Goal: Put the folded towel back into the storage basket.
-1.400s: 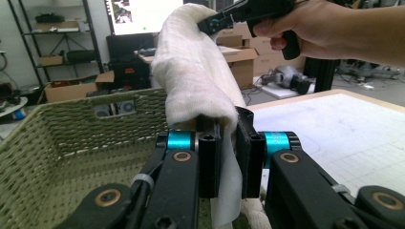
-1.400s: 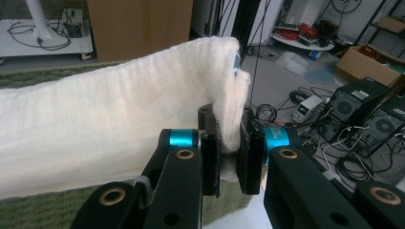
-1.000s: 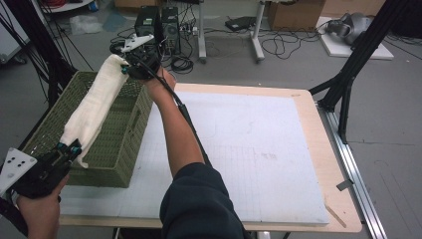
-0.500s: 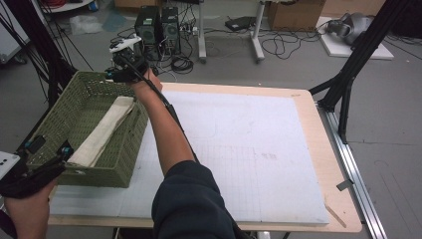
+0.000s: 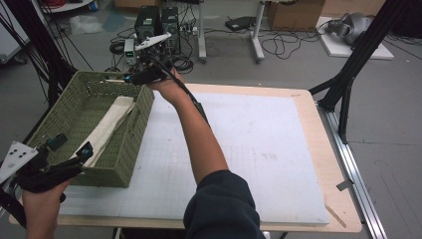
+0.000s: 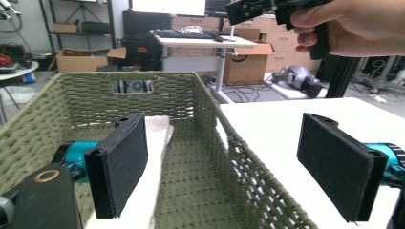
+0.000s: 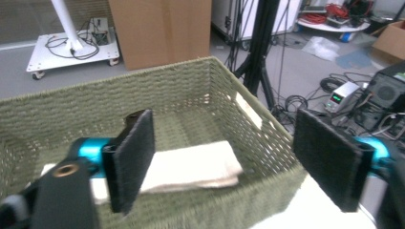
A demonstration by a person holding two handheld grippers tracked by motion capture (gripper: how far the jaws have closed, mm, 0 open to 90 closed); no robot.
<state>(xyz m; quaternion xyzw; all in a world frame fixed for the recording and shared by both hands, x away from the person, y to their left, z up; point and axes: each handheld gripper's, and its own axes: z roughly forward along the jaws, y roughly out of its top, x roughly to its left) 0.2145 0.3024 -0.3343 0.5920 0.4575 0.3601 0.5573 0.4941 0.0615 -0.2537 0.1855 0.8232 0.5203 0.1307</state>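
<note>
Standing with its two black jaws wide apart and nothing between them, the left tool hovers at the near end of the green woven basket, one jaw inside the basket over the cloth and the other outside over the worktop, as the left gripper view shows. The right tool is also spread open and empty; it is held above the far rim of the basket, with the person's right arm stretched across the white mat. One second ago both tools held the ends of the long cream cloth and carried it stretched above the basket; half a second ago it was already going down inside. Now the cloth lies along the bottom of the basket, free of both tools, and its near end leans up against the near wall and reaches about to the rim close to the left tool. In the right gripper view the far end of the cloth rests flat on the basket floor, well below the jaws. I judge from this that the cloth is delivered into the basket and released, so the placing step seems finished; only the raised near end could need a small push down.
</note>
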